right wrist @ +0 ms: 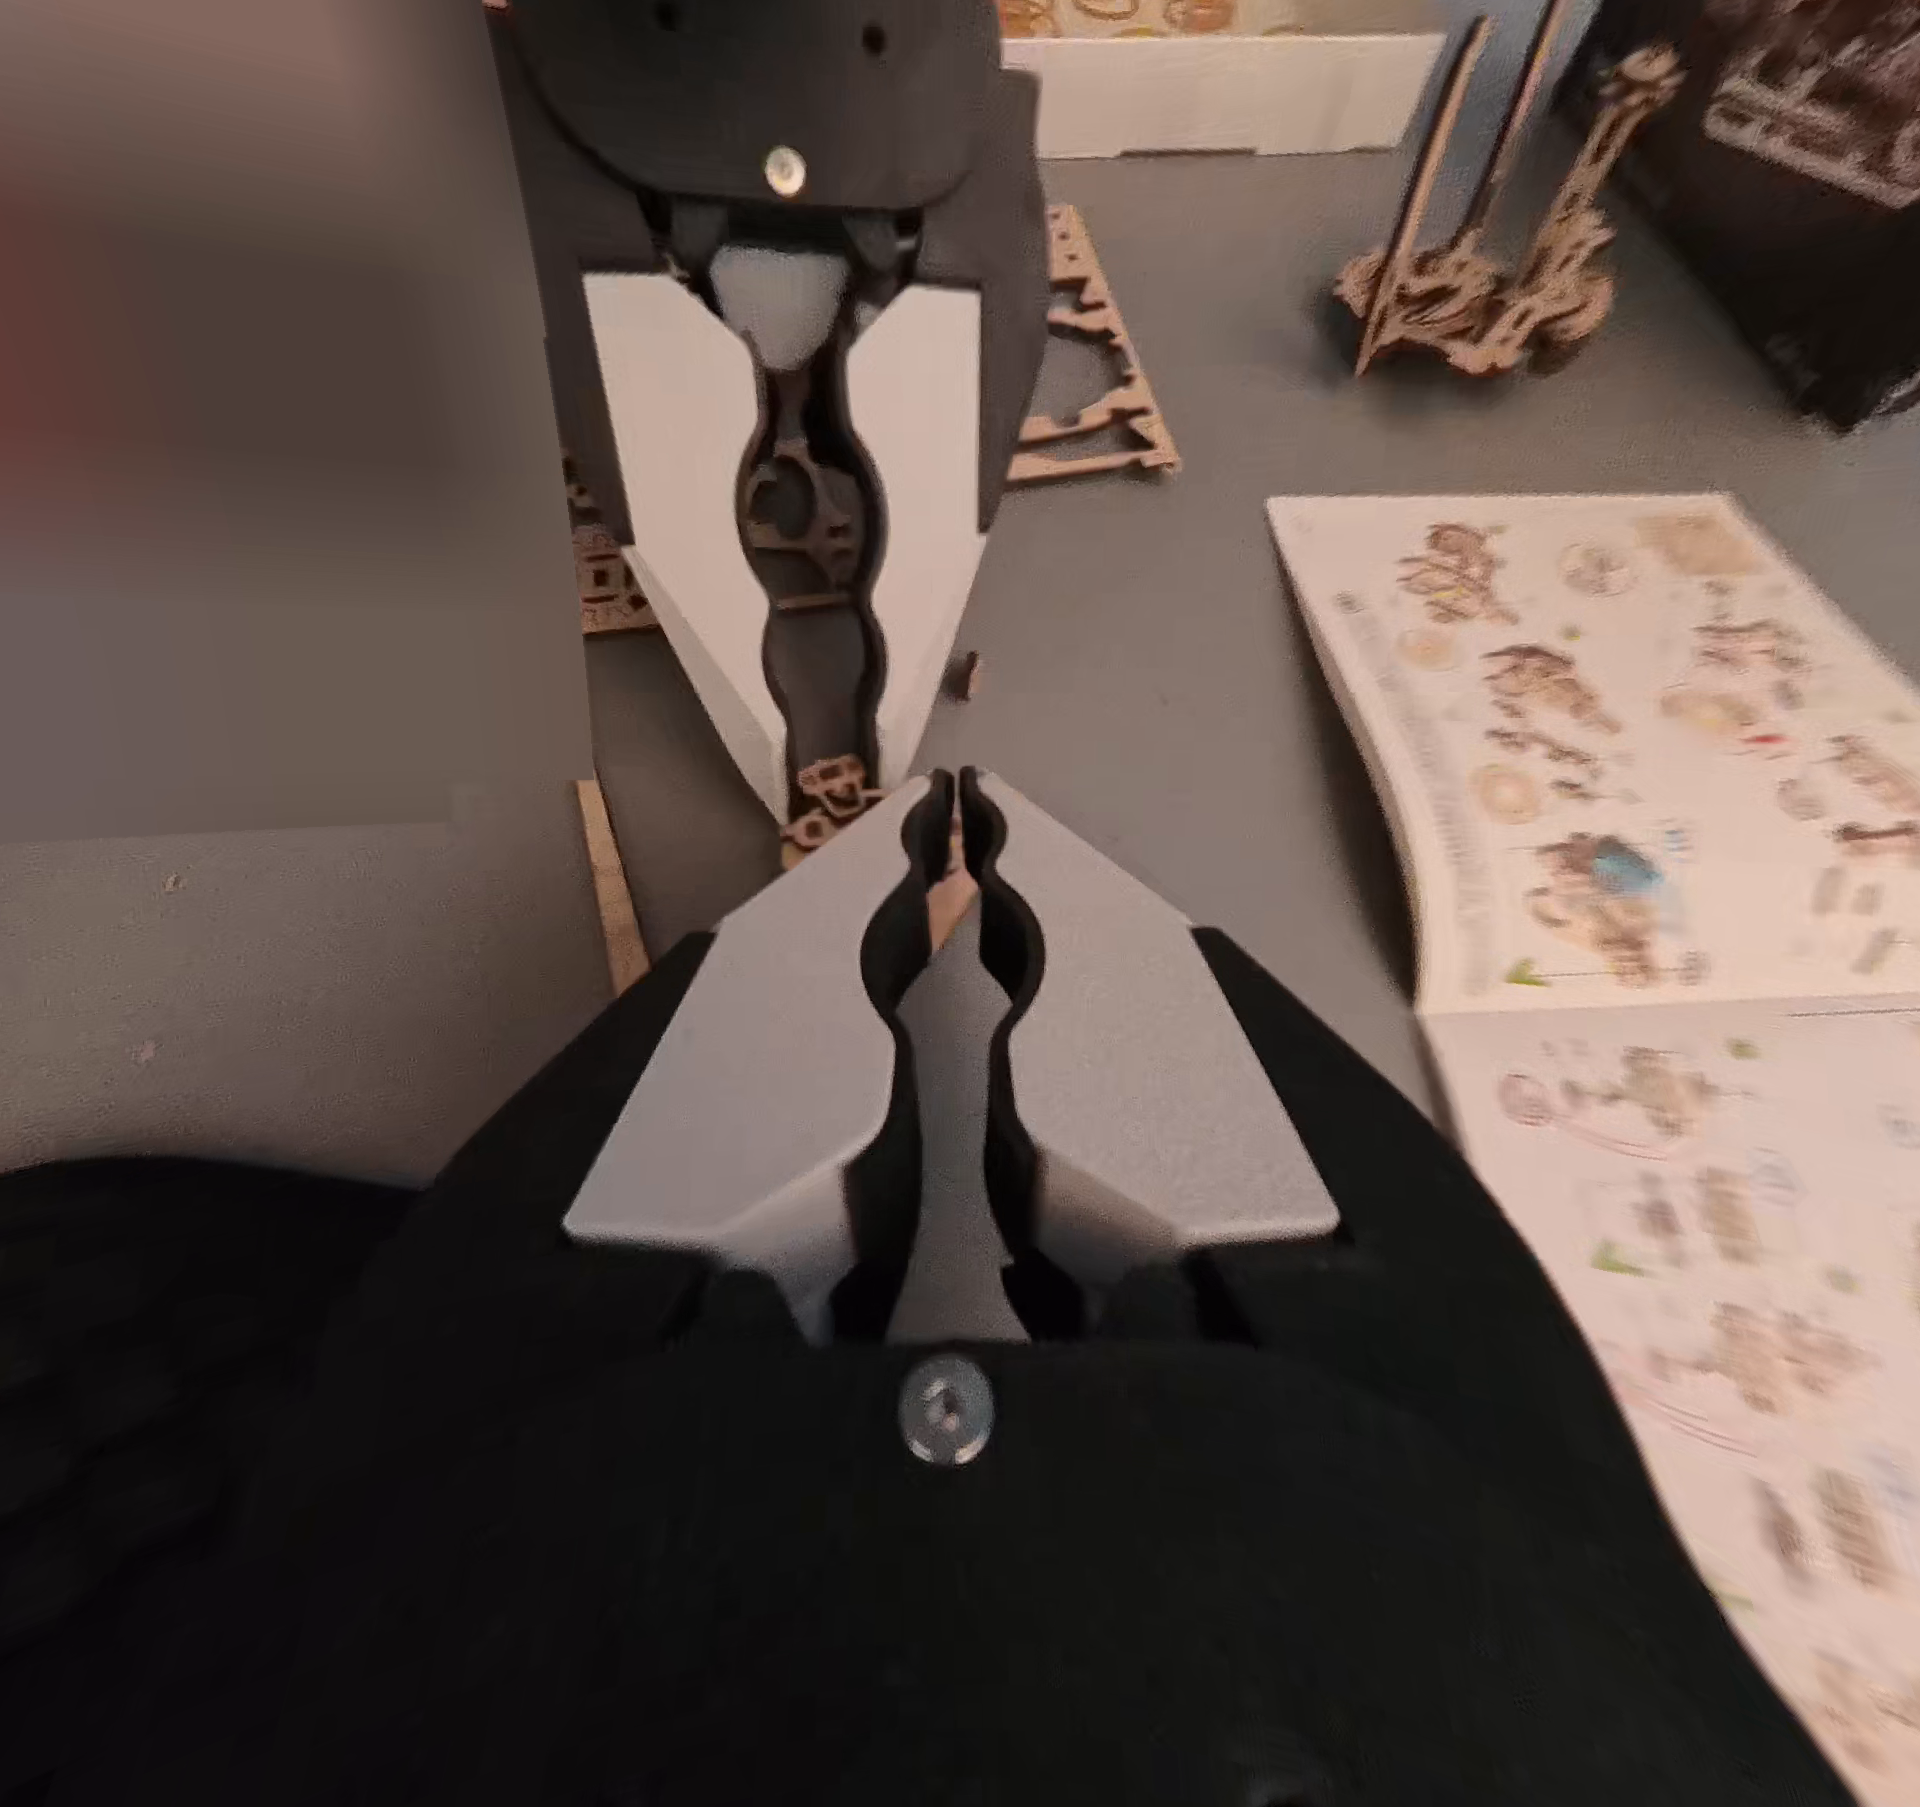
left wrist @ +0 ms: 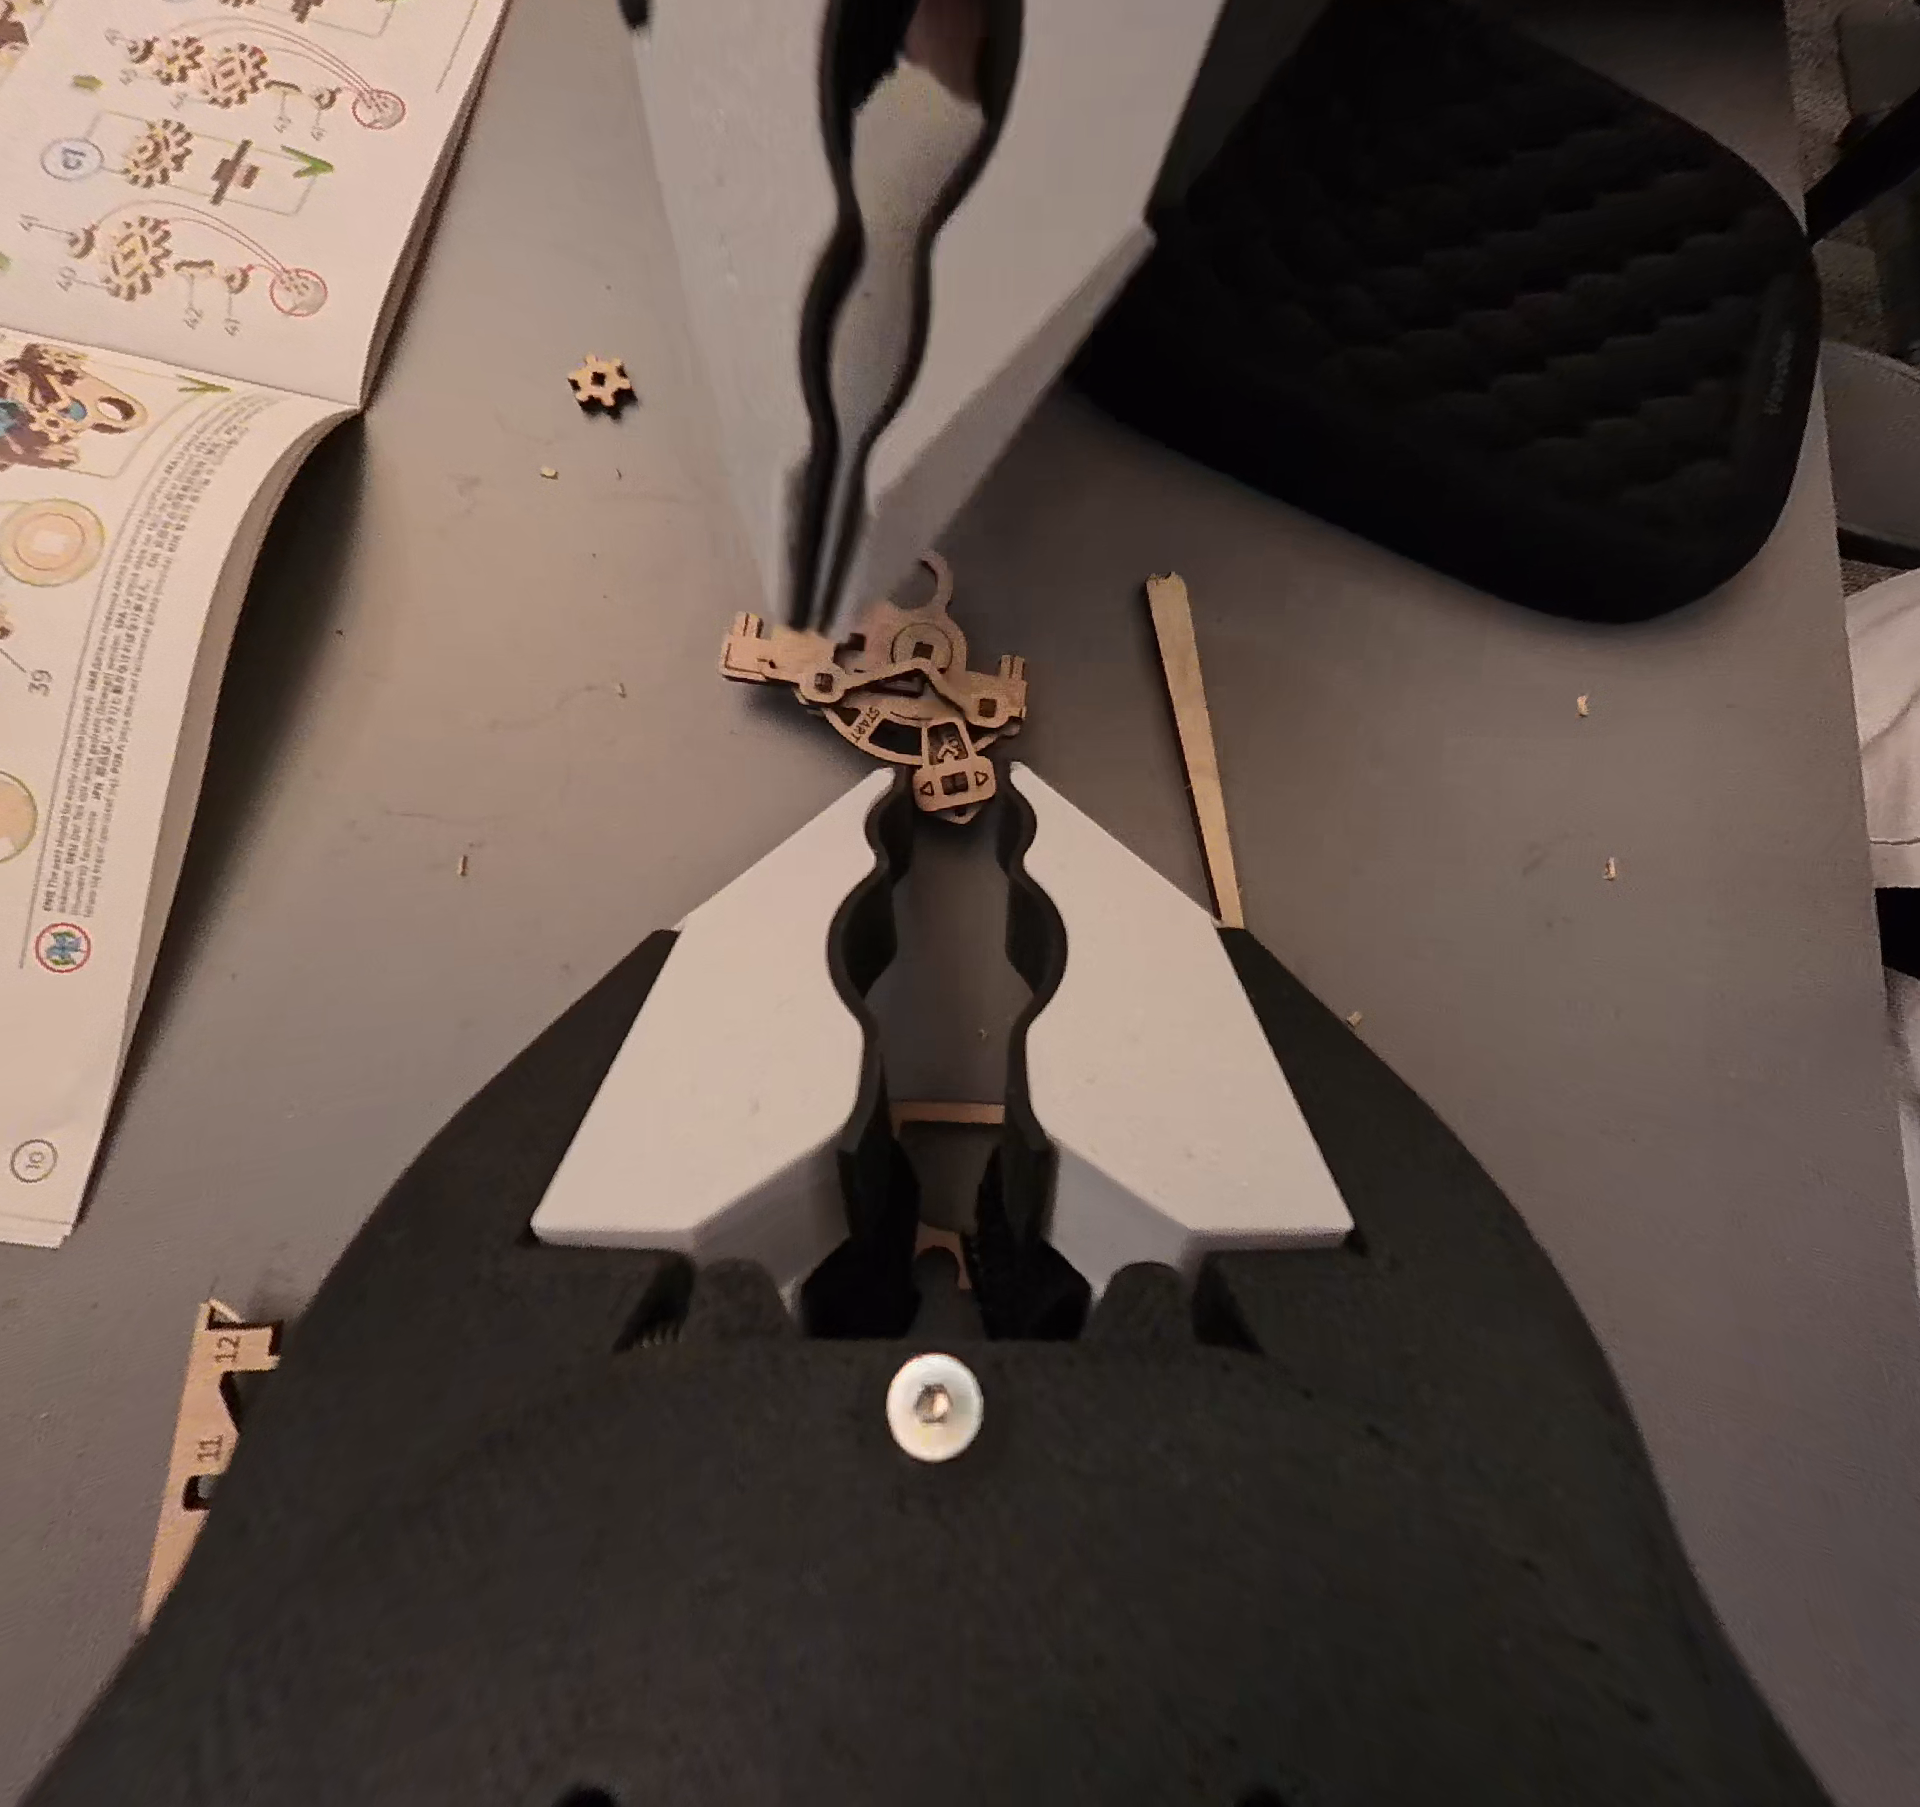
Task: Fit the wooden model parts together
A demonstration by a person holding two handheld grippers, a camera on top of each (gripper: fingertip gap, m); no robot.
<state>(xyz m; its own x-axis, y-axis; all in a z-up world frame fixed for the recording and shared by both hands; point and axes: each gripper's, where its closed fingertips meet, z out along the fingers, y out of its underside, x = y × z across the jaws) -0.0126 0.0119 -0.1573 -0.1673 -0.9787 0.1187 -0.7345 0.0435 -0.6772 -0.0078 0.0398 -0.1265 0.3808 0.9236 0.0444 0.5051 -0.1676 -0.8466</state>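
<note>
A grey table [left wrist: 447, 718] flecked with wood crumbs carries an open instruction booklet [left wrist: 156, 469] at the left and a black cushion [left wrist: 1455, 303] far right. At centre lies the wooden model assembly [left wrist: 883, 687]. The left claw [left wrist: 951, 783] grasps its near tab; the right claw [left wrist: 816, 614], clenched, pinches its far left end. Only the right wrist view shows a standing wooden model [right wrist: 1496, 230], a punched-out sheet [right wrist: 1091, 355] and a white box [right wrist: 1216, 84] of rings beyond.
</note>
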